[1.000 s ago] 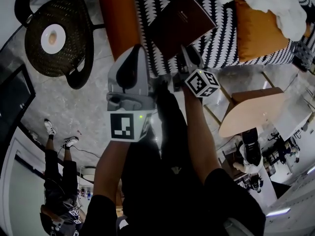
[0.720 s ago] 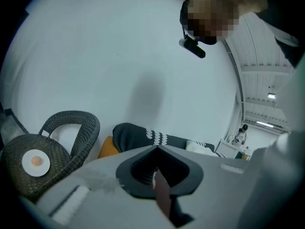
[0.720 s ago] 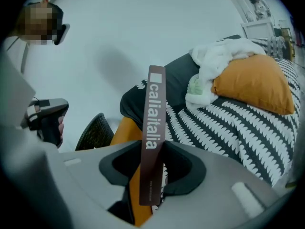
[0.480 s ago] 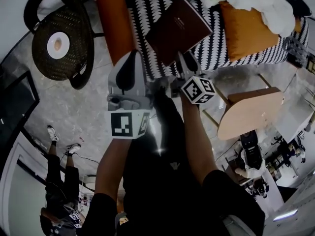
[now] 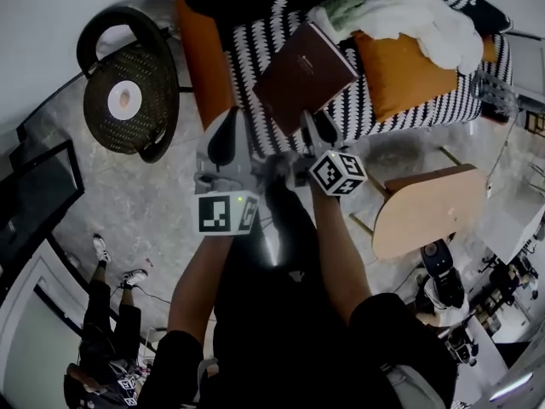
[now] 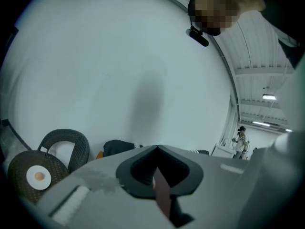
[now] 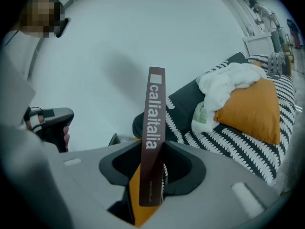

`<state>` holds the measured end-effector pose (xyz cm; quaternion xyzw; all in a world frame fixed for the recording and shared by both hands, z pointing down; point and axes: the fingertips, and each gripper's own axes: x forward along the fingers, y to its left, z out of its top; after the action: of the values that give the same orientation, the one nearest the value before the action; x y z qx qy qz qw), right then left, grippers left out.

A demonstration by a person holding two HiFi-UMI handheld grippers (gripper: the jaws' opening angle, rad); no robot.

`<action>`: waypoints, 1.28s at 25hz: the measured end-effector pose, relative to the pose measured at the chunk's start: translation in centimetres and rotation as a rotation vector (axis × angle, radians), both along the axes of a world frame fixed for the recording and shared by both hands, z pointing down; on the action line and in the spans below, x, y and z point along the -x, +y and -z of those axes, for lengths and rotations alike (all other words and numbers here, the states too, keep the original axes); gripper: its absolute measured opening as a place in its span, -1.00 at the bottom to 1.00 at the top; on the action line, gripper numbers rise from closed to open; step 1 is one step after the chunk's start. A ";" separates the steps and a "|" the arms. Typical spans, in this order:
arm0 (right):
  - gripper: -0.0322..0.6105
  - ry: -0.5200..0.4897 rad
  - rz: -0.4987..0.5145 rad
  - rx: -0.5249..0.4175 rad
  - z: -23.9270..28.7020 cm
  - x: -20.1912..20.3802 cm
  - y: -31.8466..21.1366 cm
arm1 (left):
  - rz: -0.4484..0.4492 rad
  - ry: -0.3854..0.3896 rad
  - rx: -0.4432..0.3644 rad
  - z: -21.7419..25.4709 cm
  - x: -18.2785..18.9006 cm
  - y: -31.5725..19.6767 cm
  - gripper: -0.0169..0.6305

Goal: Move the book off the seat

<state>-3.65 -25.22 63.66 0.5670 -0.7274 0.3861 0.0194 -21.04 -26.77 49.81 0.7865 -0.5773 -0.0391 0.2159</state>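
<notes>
A dark brown book [image 5: 302, 75] is tilted over the black-and-white patterned sofa seat [image 5: 375, 118]. My right gripper [image 5: 315, 133] is shut on its lower edge. In the right gripper view the book's spine [image 7: 155, 123] stands upright between the jaws of my right gripper [image 7: 152, 180], white lettering facing me. My left gripper [image 5: 226, 126] hovers just left of the book, over the sofa's orange side [image 5: 203, 66]. In the left gripper view a thin brownish sliver shows in the narrow gap of the left gripper [image 6: 158, 187]; what it is I cannot tell.
An orange cushion [image 5: 404, 71] and a white cloth [image 5: 417, 15] lie on the sofa's right part. A black wicker chair [image 5: 128, 100] stands left of the sofa. A wooden side table [image 5: 426, 207] is on the right. A person [image 5: 106, 313] stands at lower left.
More of the sofa's back, cushion and cloth has come into the head view. The book stays in my right gripper at the same tilt. My left gripper keeps its place beside it.
</notes>
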 end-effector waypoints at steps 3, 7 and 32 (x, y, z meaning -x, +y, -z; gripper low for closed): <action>-0.43 0.001 0.003 -0.032 3.1 0.2 0.3 | 0.014 0.001 -0.026 2.6 0.3 0.1 -0.93; -0.43 0.004 0.011 -0.063 6.5 0.0 1.1 | 0.018 -0.005 -0.058 5.7 -0.4 0.8 -0.93; -0.45 0.116 0.111 -0.283 23.8 -2.6 6.1 | 0.049 -0.049 -0.199 18.5 -3.1 8.5 -0.93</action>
<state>-1.05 -19.08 39.86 0.5445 -0.8023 0.2447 0.0029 -17.91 -18.25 31.31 0.7904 -0.5948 -0.0822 0.1213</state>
